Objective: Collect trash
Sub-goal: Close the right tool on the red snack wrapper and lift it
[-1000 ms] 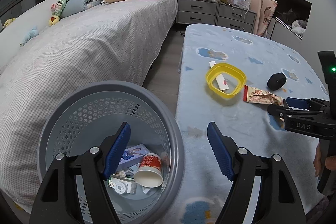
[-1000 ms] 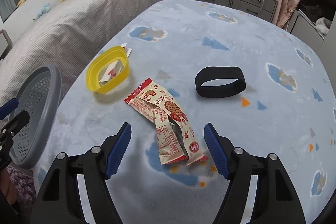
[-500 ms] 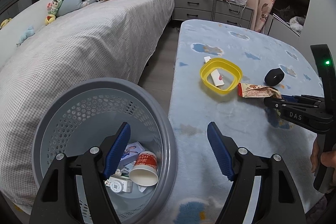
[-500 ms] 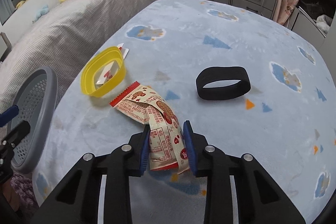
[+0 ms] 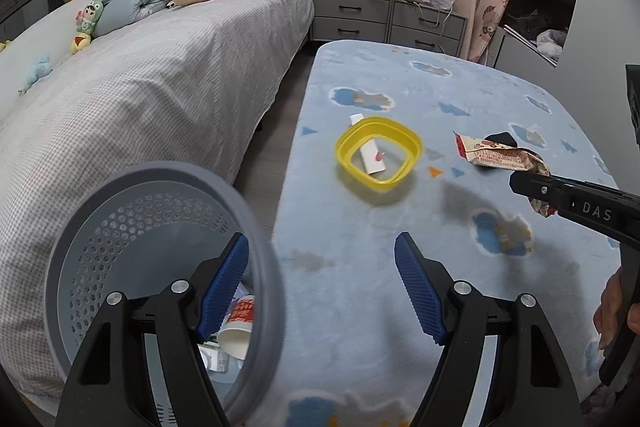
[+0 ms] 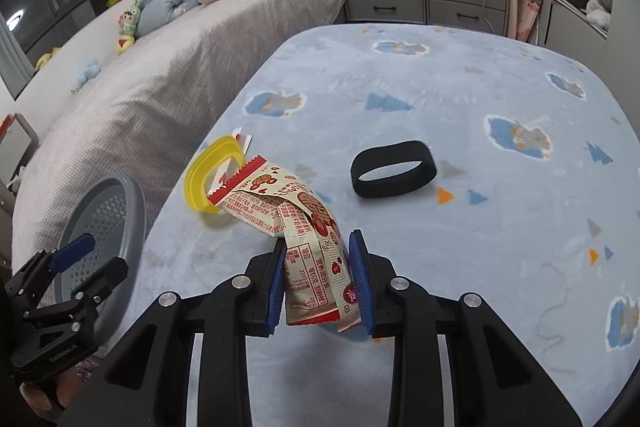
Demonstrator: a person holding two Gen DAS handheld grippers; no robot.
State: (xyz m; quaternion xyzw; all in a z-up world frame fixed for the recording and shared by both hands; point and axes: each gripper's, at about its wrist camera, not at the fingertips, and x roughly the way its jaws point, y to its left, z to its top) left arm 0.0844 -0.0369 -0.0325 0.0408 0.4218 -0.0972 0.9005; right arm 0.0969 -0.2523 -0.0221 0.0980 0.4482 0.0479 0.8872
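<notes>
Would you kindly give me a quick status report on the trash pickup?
Right gripper shut on wrapper, lifted off the blanket. Left gripper open, empty, beside bin. Yellow ring, black band still out; nothing blocking.

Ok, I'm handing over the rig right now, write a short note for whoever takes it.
Right tongs: shut on the snack wrapper, lifted off the blue blanket.
Left tongs: open, empty, hanging over the grey basket's rim.
Done: a paper cup and other scraps are in the basket.
Left: drop the wrapper in the basket. The yellow ring, the paper strip in it and the black band lie on the blanket.
</notes>
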